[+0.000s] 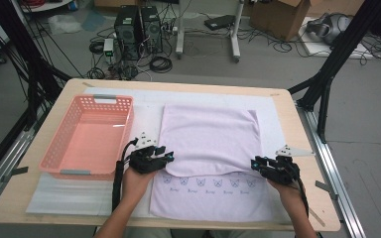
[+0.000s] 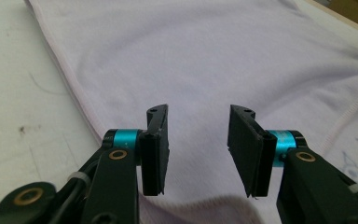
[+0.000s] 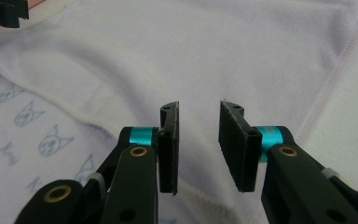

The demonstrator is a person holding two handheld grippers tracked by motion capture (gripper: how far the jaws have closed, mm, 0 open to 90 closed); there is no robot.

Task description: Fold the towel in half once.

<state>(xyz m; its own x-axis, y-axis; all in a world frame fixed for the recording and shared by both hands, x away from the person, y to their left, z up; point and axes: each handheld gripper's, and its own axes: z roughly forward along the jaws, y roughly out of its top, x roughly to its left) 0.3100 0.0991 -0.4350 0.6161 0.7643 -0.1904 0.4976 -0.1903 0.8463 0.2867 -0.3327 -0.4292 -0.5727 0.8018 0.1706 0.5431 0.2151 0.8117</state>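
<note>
My left gripper at the folded towel's eight o'clock corner, right gripper at four: jaws parted, grasping nothing.

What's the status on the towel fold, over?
Left gripper and right gripper open, over the fold's near edge. Towel folded once. Basket off left, nothing blocking.
</note>
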